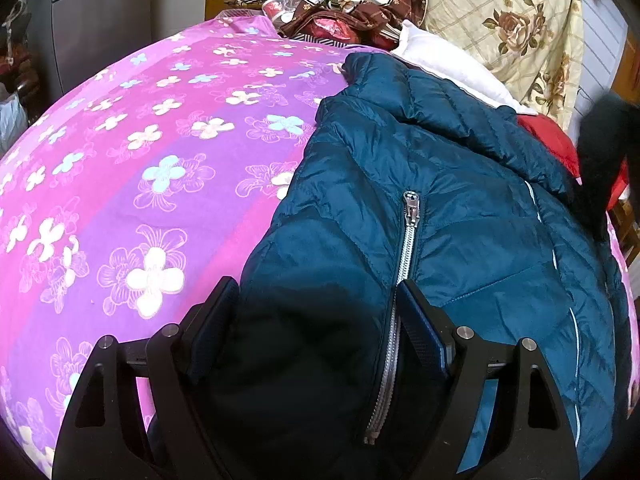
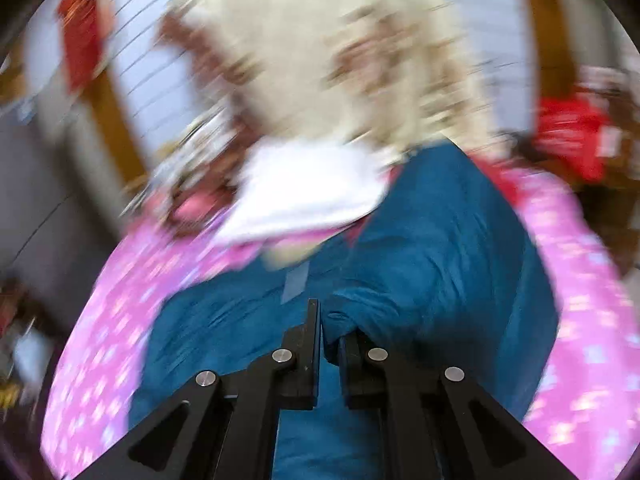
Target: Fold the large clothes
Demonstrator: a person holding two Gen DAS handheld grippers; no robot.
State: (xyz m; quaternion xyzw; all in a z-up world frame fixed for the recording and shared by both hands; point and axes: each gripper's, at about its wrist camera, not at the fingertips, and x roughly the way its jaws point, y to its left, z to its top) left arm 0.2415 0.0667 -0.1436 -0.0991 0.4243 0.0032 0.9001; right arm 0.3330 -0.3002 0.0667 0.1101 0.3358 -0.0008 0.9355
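Observation:
A teal quilted puffer jacket point(image 1: 460, 208) with a silver zipper point(image 1: 408, 236) lies on a bed with a pink and purple flowered sheet point(image 1: 132, 168). My left gripper point(image 1: 316, 296) is open just above the jacket's near end, its fingers either side of the zipper's lower part. The right wrist view is blurred by motion. There my right gripper point(image 2: 330, 320) is shut on a fold of the jacket point(image 2: 420, 248), with teal cloth bunched between the fingers.
A white pillow point(image 1: 440, 60) and a cream rose-print quilt point(image 1: 512, 28) lie at the bed's far end, with red cloth point(image 1: 548, 136) beside the jacket. Piled fabrics point(image 1: 352, 12) sit at the back. A grey wardrobe point(image 1: 100, 12) stands at far left.

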